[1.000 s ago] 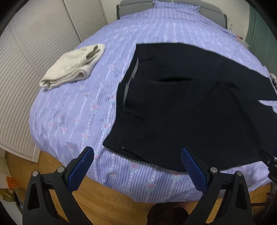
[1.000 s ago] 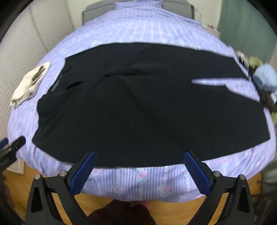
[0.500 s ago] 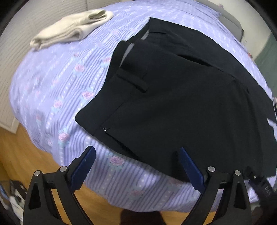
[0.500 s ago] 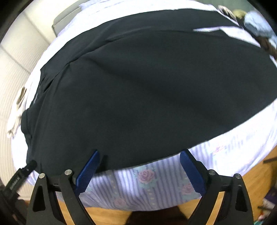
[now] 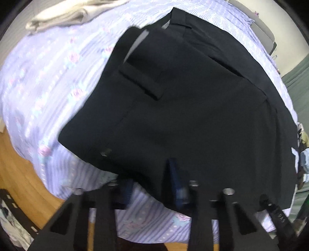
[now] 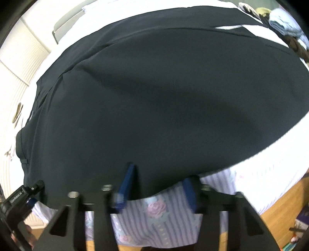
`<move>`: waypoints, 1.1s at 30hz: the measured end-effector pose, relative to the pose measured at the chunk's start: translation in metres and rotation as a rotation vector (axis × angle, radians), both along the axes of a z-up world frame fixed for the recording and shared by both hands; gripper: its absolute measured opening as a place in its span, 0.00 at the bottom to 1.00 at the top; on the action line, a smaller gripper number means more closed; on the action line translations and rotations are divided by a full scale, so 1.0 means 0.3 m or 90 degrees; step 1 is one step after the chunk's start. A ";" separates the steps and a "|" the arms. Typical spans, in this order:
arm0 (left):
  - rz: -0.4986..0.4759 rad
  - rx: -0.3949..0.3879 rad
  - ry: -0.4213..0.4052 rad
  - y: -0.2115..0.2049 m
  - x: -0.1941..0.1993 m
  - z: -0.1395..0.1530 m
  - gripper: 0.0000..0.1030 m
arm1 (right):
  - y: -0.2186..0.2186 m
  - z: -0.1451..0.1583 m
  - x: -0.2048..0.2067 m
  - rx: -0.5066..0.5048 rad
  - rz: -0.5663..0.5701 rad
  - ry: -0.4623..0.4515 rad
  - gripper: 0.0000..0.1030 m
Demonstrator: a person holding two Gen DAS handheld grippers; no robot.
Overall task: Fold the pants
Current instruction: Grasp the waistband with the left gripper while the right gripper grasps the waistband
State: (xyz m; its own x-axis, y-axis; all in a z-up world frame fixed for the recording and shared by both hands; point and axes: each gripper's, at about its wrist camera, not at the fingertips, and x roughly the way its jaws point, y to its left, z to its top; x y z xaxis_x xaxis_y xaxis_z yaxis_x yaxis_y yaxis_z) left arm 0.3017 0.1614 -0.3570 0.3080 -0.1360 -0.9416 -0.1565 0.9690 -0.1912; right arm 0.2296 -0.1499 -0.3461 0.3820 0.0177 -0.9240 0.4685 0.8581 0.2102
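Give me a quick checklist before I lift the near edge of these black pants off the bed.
1. Left claw on the black pants hem: closing, edge between its fingers, ok.
2. Right claw likewise: closing, hem between, ok.
3. Bedsheet pinched too: cannot tell.
4. Grip firm: cannot tell, both claws blurred.
5. Pants lying flat: ok, slight creases.
6. Folded cream garment apart from pants: ok.

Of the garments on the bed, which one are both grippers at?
The black pants, spread over the near edge of the striped bed sheet. The folded cream garment lies apart, at the far side.
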 end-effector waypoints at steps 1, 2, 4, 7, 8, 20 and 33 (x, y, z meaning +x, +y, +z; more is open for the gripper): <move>-0.008 0.006 0.000 -0.007 0.002 0.016 0.20 | -0.004 0.013 0.007 -0.002 0.006 0.001 0.19; -0.014 0.007 -0.001 -0.009 0.000 0.029 0.17 | -0.009 0.038 0.014 -0.004 0.012 -0.004 0.16; -0.028 0.012 -0.003 -0.018 -0.004 0.071 0.16 | -0.016 0.097 0.025 -0.017 0.025 -0.012 0.14; -0.047 0.013 -0.017 -0.023 -0.015 0.164 0.14 | -0.019 0.197 0.049 -0.042 0.044 -0.031 0.13; -0.052 0.015 -0.023 -0.030 -0.015 0.196 0.14 | -0.019 0.242 0.057 -0.049 0.049 -0.040 0.13; -0.144 0.047 -0.137 -0.099 0.171 0.556 0.09 | -0.123 0.567 0.165 -0.099 0.067 -0.086 0.09; -0.182 0.055 -0.198 -0.180 0.546 0.738 0.09 | -0.156 0.724 0.547 -0.127 0.060 -0.143 0.07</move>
